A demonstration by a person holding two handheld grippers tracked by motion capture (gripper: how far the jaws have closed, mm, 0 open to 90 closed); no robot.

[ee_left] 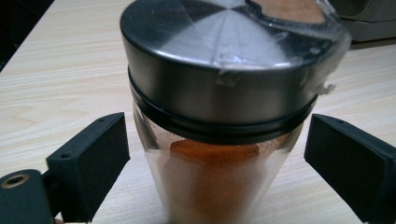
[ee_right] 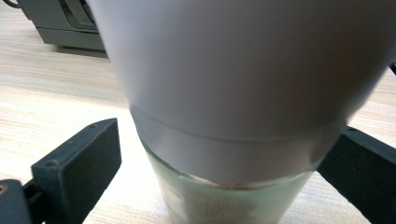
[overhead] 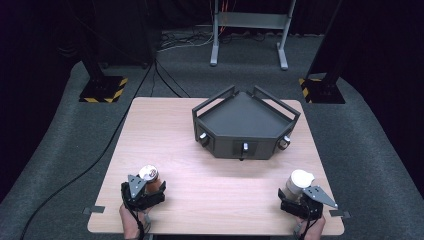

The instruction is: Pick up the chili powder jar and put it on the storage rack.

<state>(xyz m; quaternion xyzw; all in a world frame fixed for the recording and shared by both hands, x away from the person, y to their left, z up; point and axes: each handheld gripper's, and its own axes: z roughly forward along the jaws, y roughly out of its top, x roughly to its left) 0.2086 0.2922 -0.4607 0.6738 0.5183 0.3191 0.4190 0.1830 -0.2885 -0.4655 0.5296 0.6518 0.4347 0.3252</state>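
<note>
Standing upright at the near left of the wooden table (overhead: 165,125): a glass spice jar (overhead: 149,179) with a brushed steel lid (ee_left: 219,70), clear tape stuck across part of that lid, orange-red powder filling the lower body. Sitting between the black jaws of the left gripper (overhead: 150,192), which is being held from the near edge by the left hand (overhead: 131,220). Showing, in the left gripper view, a gap of bare table between each pad and the glass, so bracketing the jar rather than clamping it; released, not pressing. Standing upright at the near right: a second jar (overhead: 298,184), white-capped, glass below, pale contents inside. Sitting between the jaws of the right gripper (overhead: 299,202), held by the right hand (overhead: 310,224). Showing, in the right gripper view, a clear gap on the left pad; right pad lying partly behind the white cap, contact there too hidden to tell; reading as released around the jar. Resting toward the far middle of the table, well apart from both jars: a dark angular tray (overhead: 220,102) with raised rails and three knobs along its front faces.
</note>
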